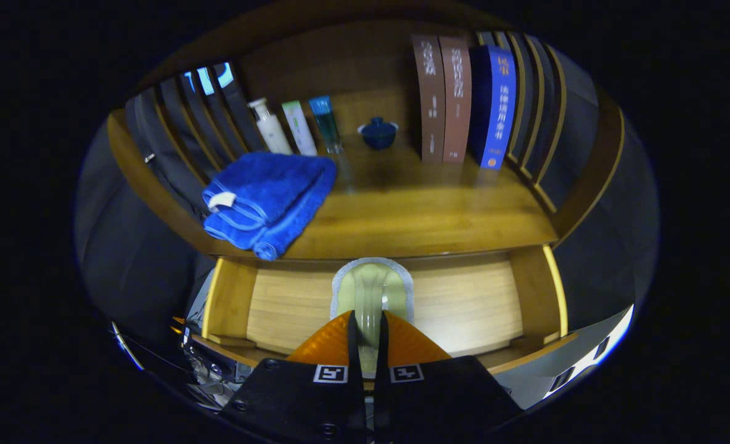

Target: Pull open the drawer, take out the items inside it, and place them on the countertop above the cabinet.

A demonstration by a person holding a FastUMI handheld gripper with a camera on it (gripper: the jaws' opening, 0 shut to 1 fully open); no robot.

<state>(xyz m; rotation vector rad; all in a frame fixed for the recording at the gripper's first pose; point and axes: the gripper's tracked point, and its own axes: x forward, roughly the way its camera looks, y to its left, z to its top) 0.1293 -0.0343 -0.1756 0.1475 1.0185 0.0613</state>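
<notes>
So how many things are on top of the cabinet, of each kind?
Books: 3, two brown and one blue
Bottles and tubes: 3
Blue lidded cup: 1
Blue towel: 1
Total: 8
The gripper is shut on a pale cloth over the open drawer.

Drawer [463, 302]: light wooden drawer with raised side walls, stood pulled open below the countertop, its pale floor exposed. Cloth [371, 290]: pale green cloth pad with a grey-white stitched border, was pinched at its near end between the gripper [365, 336] fingers, bunched into a fold (lifted or resting, unclear) over the drawer's middle. Countertop [414, 209]: brown wooden countertop, glossy, lay just beyond the drawer.
</notes>
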